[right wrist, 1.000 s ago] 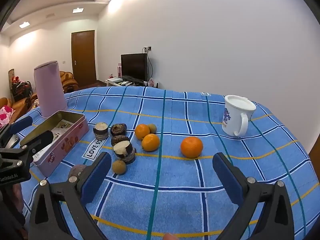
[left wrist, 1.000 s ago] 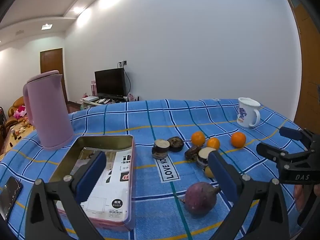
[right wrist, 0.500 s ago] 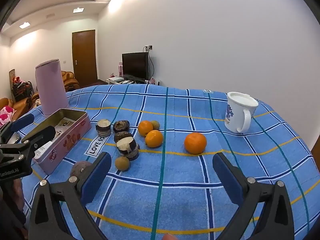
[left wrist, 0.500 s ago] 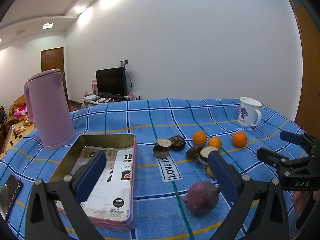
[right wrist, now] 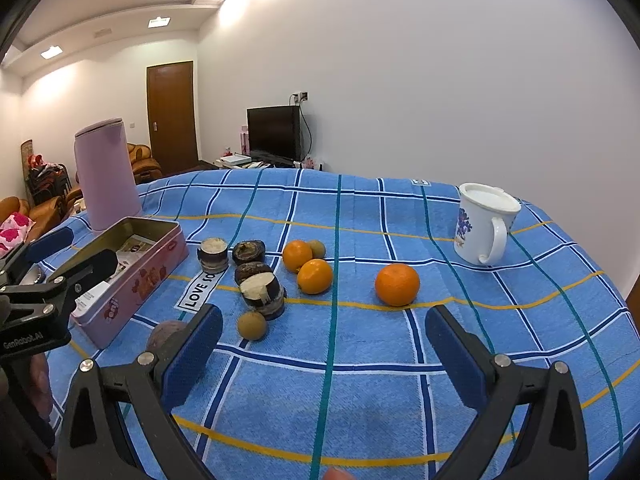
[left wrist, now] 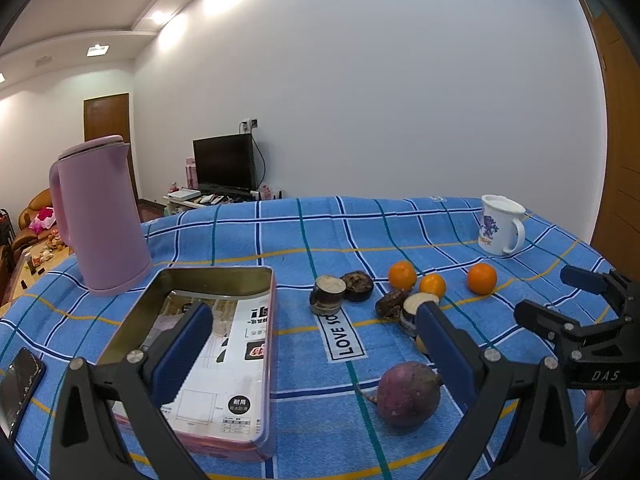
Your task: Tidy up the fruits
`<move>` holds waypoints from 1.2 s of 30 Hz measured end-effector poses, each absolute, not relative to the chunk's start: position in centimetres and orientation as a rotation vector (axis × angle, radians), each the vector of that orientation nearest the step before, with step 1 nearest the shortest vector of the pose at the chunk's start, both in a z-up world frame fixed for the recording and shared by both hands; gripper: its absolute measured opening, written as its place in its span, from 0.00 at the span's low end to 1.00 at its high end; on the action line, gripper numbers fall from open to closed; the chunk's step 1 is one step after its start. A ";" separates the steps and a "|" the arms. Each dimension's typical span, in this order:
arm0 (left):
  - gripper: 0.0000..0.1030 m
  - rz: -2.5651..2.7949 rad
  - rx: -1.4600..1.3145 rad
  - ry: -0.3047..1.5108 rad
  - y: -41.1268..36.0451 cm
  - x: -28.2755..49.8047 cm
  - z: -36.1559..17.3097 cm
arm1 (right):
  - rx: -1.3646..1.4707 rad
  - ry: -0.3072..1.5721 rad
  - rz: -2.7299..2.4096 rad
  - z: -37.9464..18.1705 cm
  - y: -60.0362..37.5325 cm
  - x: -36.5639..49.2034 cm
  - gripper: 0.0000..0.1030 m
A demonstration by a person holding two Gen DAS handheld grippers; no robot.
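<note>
Both grippers hover low over the desk [right wrist: 360, 380] with its blue checked cloth, and both have their jaws spread wide with nothing between them. The fruits lie in a loose group in the middle of the desk, and the open pink tin box [left wrist: 224, 280], which I judge to be the place for them, stands to the left of the group. From the left gripper [left wrist: 312, 344], the nearest fruit is the round purple one [left wrist: 406, 394]; it lies on the cloth just beside the inner face of the right-hand pad [left wrist: 440, 344], a little low and to the right of the gap, so the jaws would need to shift right and down to take it. This fruit is nearly round, with a small stem towards the left, so no long axis matters much. From the right gripper [right wrist: 324, 356], the single orange [right wrist: 397, 284] lies straight ahead, slightly right of the middle of the gap and well apart from the others. The small brown round fruit [right wrist: 252, 325] sits near the tip of its left pad [right wrist: 192, 356]. The two other oranges [right wrist: 315, 276] and the dark cut pieces [right wrist: 264, 290] are further forward. The left gripper seems nearer to the tin, so I think it suits the purple fruit best.
</note>
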State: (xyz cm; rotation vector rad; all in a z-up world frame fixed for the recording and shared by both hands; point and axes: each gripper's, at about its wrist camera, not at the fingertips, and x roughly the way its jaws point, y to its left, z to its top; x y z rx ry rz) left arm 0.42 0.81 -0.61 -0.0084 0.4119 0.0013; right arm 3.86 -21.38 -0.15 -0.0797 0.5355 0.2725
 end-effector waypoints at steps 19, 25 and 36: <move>1.00 0.001 -0.018 0.403 1.0 0.2 -0.2 | -0.074 0.515 0.276 0.4 -21.4 3.4 0.99; 1.00 0.002 -0.018 0.402 0.9 0.3 -0.2 | -0.073 0.515 0.279 0.4 -21.4 3.4 0.99; 1.00 -0.004 -0.014 0.401 0.7 0.3 -0.1 | -0.076 0.514 0.282 0.5 -21.2 3.3 0.99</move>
